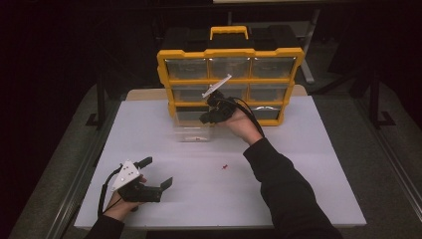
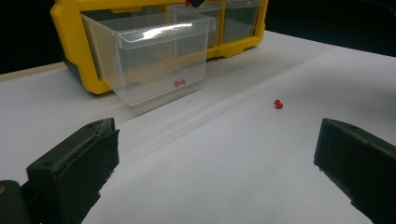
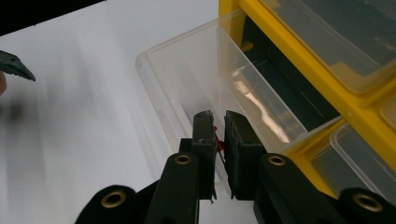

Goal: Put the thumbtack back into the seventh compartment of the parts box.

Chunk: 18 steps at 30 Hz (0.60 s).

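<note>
Right gripper [image 3: 218,140] hovers over the pulled-out clear drawer [image 2: 154,56] at the worktop's far edge, jaws pinching a red pushpin [image 3: 217,136]. Left gripper [image 1: 157,172], jaws wide apart, rests near the front-left corner. Another red pin [image 1: 225,167] lies mid-worktop.

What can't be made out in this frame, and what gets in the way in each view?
- Right gripper view: the red item between the right tongs is mostly covered by the jaws; its kind is unclear.
- High view: the pulled-out clear drawer is blurred; its contents can't be read.
- High view: the organizer drawers' contents are too dark and small.
- Left gripper view: the organizer's upper rows are cut off by the top edge.
- High view: the red pin on the table is too small to detail.
</note>
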Each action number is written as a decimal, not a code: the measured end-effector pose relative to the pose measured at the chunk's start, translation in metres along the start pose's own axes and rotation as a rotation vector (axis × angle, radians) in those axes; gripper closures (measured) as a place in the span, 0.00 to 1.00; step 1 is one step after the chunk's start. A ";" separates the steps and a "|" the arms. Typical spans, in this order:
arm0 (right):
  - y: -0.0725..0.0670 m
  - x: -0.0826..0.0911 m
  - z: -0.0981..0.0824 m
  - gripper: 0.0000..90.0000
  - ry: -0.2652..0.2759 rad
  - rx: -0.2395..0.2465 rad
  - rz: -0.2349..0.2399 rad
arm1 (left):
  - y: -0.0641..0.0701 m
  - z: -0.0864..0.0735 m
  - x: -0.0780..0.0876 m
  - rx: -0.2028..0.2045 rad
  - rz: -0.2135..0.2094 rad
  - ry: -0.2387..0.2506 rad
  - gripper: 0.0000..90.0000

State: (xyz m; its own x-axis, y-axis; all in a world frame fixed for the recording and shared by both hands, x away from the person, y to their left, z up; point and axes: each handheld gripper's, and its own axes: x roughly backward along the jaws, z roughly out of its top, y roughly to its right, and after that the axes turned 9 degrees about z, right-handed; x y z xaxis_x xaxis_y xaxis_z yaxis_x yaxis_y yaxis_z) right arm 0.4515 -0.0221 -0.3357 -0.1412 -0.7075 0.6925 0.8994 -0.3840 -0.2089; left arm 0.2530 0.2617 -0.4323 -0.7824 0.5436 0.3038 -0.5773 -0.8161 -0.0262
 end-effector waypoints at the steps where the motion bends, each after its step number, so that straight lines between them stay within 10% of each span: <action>1: 0.001 -0.001 0.001 0.91 -0.005 0.002 -0.006 | 0.000 0.000 0.000 -0.001 -0.001 0.000 0.00; 18: 0.011 -0.029 0.006 0.91 -0.072 0.001 -0.010 | 0.000 0.000 0.000 -0.001 -0.002 0.001 0.00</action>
State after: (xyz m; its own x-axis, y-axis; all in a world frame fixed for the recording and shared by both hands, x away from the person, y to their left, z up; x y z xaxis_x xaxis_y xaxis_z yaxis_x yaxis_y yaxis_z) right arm 0.4676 -0.0022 -0.3543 -0.1196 -0.6590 0.7426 0.8985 -0.3900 -0.2014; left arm 0.2527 0.2616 -0.4322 -0.7815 0.5455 0.3027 -0.5790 -0.8149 -0.0262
